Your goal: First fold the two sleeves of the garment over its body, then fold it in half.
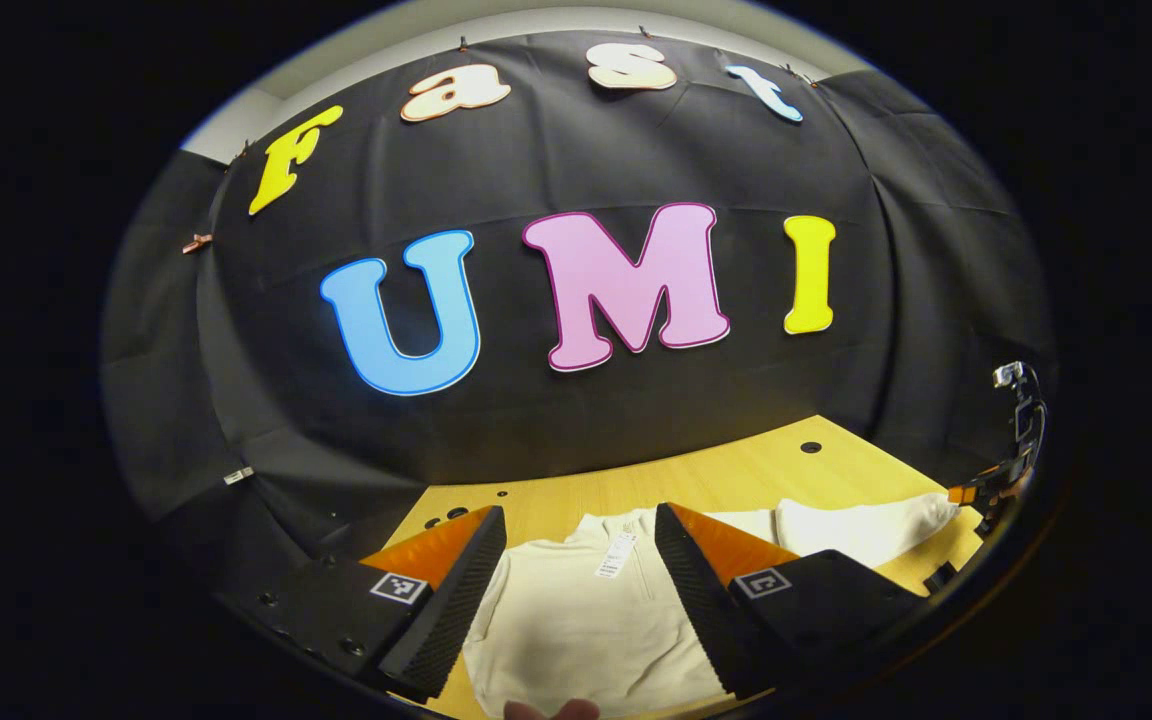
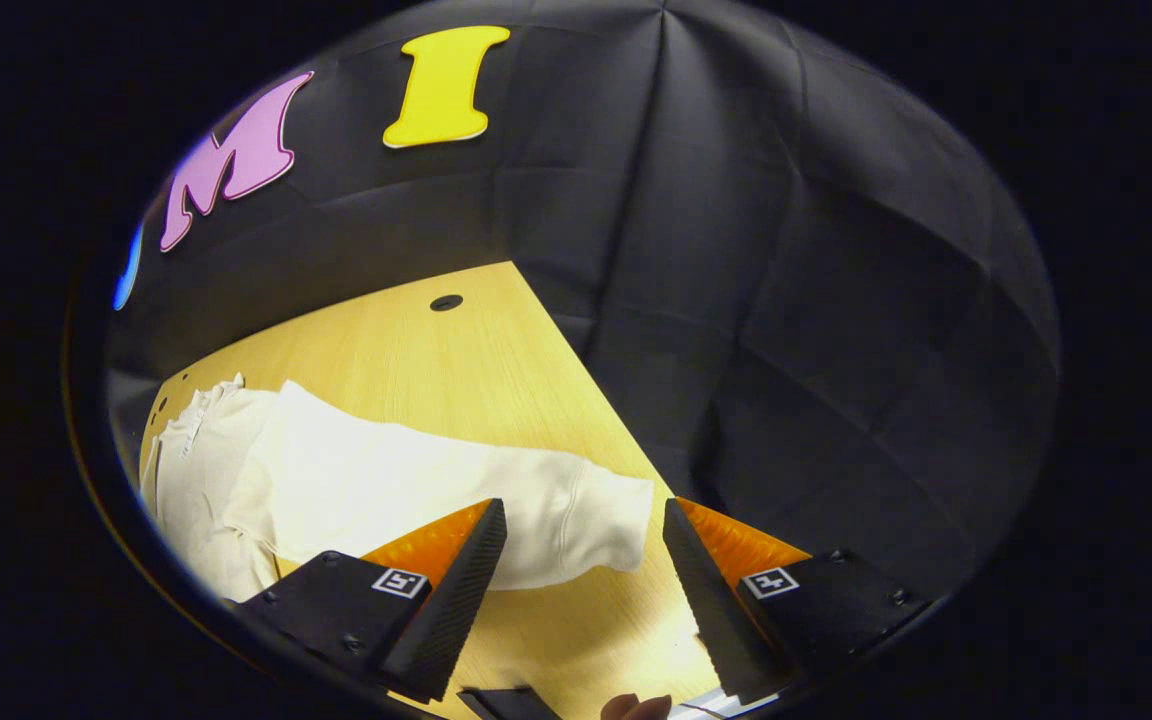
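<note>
The left claw point(image 1: 580, 590) is spread wide with nothing between its fingers, hanging above the upper body of the garment point(image 1: 576, 630). Between those fingers, in the left gripper view, lie the cream collar and a white tag point(image 1: 618, 555) at the neck, with the chest panel running down toward the lower edge of the view. The garment lies flat on the pale wooden bench point(image 1: 636, 480), and one sleeve point(image 1: 861, 525) stretches away to the right toward the bench's edge. The right claw point(image 2: 584, 590) is also spread wide and grips nothing; it hovers over the cuff end of that sleeve point(image 2: 456, 495). In the right gripper view the cuff point(image 2: 616, 525) lies just ahead of and between the fingers, close to the bench's right edge point(image 2: 576, 380). From there the sleeve runs leftward to the garment's body point(image 2: 196, 470), and it lies straight out, not folded over the body. A dark round hole point(image 2: 446, 302) marks the bench farther back.
</note>
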`<state>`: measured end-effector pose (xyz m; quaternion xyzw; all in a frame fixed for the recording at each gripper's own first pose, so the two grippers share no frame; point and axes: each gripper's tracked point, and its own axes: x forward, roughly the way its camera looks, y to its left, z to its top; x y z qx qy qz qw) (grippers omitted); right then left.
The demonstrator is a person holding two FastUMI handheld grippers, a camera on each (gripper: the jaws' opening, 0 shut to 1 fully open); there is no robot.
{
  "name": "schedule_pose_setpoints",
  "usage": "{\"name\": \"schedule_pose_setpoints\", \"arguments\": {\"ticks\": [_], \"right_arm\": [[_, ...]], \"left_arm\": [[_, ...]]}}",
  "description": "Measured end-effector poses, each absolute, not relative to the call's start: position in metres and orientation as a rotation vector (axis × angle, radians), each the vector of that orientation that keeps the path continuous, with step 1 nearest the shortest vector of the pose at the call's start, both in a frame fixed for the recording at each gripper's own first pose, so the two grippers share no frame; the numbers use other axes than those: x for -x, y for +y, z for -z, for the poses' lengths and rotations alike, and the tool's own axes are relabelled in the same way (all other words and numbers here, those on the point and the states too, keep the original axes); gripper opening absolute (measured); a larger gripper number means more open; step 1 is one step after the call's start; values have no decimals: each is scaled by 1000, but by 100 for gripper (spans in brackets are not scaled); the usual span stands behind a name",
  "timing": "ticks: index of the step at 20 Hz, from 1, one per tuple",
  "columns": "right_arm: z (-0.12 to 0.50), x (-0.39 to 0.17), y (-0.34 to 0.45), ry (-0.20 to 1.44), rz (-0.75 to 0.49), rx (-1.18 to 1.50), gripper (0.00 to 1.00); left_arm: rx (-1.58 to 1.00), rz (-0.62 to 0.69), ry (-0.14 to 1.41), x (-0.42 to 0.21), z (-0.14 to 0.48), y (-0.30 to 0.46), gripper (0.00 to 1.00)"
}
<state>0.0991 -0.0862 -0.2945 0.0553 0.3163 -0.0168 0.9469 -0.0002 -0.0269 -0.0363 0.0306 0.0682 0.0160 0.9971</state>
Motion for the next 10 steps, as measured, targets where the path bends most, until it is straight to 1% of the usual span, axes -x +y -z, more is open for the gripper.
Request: {"name": "schedule_pose_setpoints", "arguments": {"ticks": [6,10], "right_arm": [[340,-118,-90,734,43,-98,98],[362,-124,-92,796,39,-138,98]], "left_arm": [[-57,-73,181,6,48,-18,96],[-68,-97,195,11,52,-12,96]]}}
